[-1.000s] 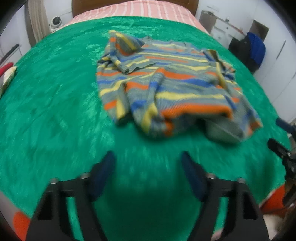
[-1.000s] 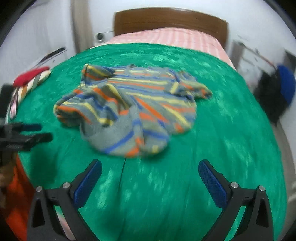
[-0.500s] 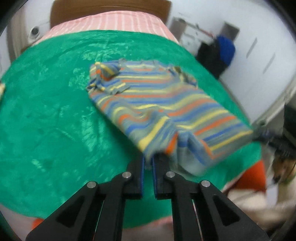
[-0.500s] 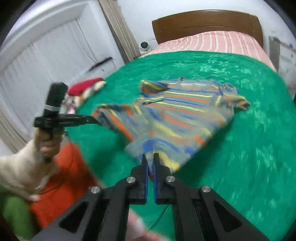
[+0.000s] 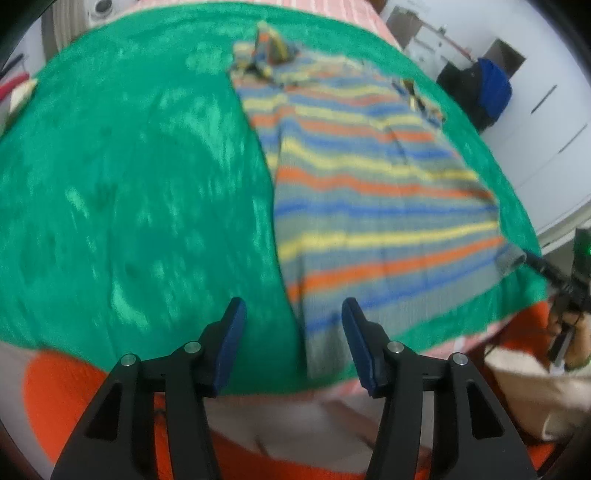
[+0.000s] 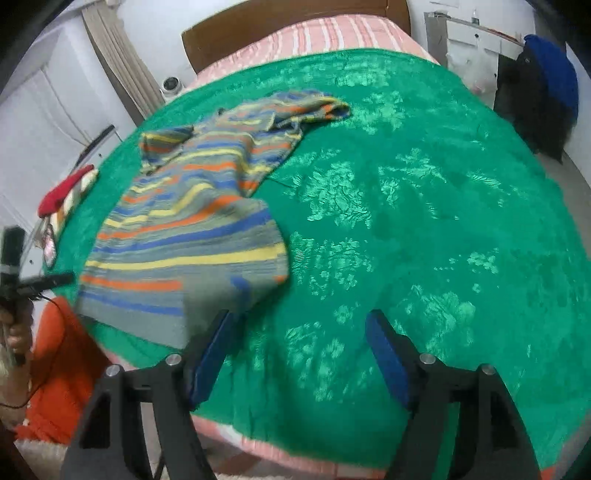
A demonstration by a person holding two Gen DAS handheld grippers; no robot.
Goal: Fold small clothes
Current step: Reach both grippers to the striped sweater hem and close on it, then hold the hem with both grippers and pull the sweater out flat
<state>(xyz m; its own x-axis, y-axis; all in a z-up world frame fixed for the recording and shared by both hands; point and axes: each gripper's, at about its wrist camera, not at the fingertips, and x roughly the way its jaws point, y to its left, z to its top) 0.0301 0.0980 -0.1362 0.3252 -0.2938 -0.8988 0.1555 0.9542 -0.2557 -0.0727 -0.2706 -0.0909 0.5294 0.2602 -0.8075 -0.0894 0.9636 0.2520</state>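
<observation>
A striped sweater (image 5: 369,206) in grey, orange, yellow and blue lies spread out on the green blanket (image 5: 140,177), its hem toward the bed's near edge. My left gripper (image 5: 293,332) hangs over the hem's left corner. Its jaws are opening, the cloth lies loose between them and the pads are off it. In the right wrist view the sweater (image 6: 184,236) lies left of centre. My right gripper (image 6: 301,347) is opening too, with only blanket (image 6: 424,221) between its fingers and the hem's corner just beyond its left finger (image 6: 216,343). Each view shows the other gripper at the far hem corner.
Red and striped clothes (image 6: 66,188) lie at the bed's left edge. A blue and black bundle (image 6: 546,81) sits by white furniture on the right. The wooden headboard (image 6: 295,29) is at the back. The person's orange garment (image 5: 74,387) is at the near edge.
Both grippers shut on the crumpled sweater's hem and drew it toward the near edge, spreading it flat. Now both have opened and the hem lies free on the blanket.
</observation>
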